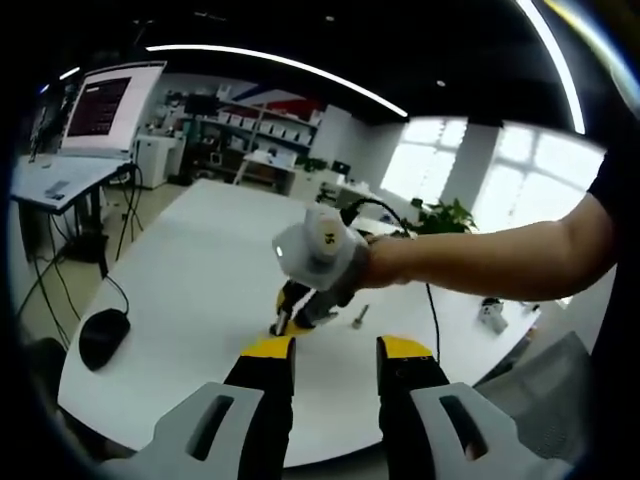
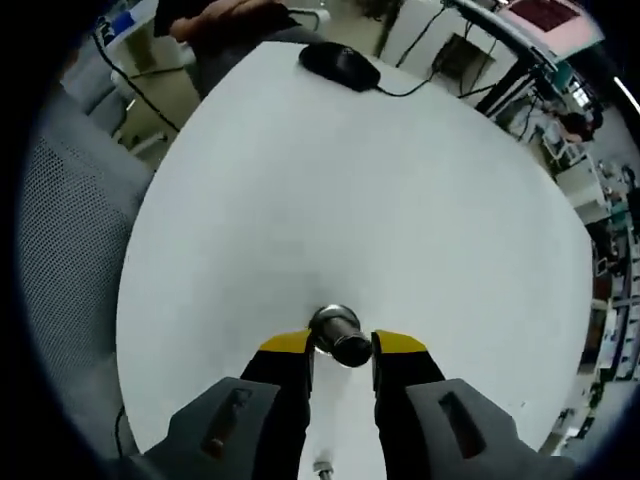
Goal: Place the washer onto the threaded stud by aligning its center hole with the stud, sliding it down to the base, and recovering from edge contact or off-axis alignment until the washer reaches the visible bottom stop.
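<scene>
The washer (image 2: 340, 336) is hard for us to tell apart from the stud: in the right gripper view we see one round metal piece with a dark middle, lying on the white table (image 2: 400, 200) just ahead of the right gripper (image 2: 341, 347). Its yellow-tipped jaws stand on either side of the piece with slim gaps, so we cannot tell whether they grip it. A small metal part at the bottom edge between the jaws is cut off and unclear.

In the left gripper view the left gripper (image 1: 336, 350) hangs over the near table edge, jaws apart with nothing between them. Beyond it a person's hand (image 1: 385, 262) holds the right gripper (image 1: 297, 318) down on the table; its tips hide whatever lies there. A short bolt (image 1: 359, 317) lies just beside it, and a black mouse (image 1: 104, 336) sits well apart.
</scene>
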`<state>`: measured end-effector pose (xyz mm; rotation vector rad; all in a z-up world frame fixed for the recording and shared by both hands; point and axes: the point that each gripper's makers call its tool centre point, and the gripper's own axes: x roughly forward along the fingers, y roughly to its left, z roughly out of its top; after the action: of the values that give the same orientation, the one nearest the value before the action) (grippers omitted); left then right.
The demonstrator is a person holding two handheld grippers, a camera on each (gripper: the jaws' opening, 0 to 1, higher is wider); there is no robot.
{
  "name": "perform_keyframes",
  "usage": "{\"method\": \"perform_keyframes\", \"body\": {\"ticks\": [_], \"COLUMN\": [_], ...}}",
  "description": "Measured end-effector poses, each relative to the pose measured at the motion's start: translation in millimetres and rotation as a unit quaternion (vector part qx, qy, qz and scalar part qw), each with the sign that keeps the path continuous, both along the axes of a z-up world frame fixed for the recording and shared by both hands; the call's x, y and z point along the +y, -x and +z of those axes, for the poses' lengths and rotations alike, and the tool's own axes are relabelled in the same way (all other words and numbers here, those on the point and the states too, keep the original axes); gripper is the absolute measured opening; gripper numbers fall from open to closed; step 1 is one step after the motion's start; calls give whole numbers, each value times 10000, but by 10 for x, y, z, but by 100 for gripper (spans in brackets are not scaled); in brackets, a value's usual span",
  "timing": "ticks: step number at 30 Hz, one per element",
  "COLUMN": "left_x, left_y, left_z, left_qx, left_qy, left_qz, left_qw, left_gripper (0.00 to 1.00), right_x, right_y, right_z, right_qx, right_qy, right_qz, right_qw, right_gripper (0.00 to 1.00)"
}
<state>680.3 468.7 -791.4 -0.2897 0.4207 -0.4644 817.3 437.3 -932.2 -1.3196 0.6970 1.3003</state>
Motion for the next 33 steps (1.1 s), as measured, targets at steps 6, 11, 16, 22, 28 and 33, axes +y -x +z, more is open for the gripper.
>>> {"method": "perform_keyframes", "body": {"ticks": [6, 11, 16, 22, 28, 33], "left_x": [-27, -38, -104, -114, -185, -240], "left_y": [27, 46, 87, 130, 203, 231], "left_z": [26, 39, 66, 56, -2, -26], "left_qx": [-90, -142, -170, -182, -61, -29], "left_qy": [4, -26, 16, 77, -32, -145], "left_qz": [-71, -98, -166, -193, -415, -589], "left_qw": [9999, 9998, 9997, 9996, 9991, 9982], "left_gripper": [30, 29, 29, 30, 31, 30], "right_x": [-126, -271, -435, -724, -1065, -1407], "right_y": [179, 467, 759, 972, 1189, 1331], "right_z": [365, 688, 1035, 1385, 1523, 1370], "right_qx": [-698, -619, -337, -96, 360, 739], "right_qy": [-371, -1035, -1914, -2924, -3685, -3904], "right_qz": [43, -447, -1077, -2181, -2921, -3673], "right_qw": [9969, 9917, 9750, 9310, 8818, 8410], "right_gripper": [25, 25, 25, 26, 29, 31]}}
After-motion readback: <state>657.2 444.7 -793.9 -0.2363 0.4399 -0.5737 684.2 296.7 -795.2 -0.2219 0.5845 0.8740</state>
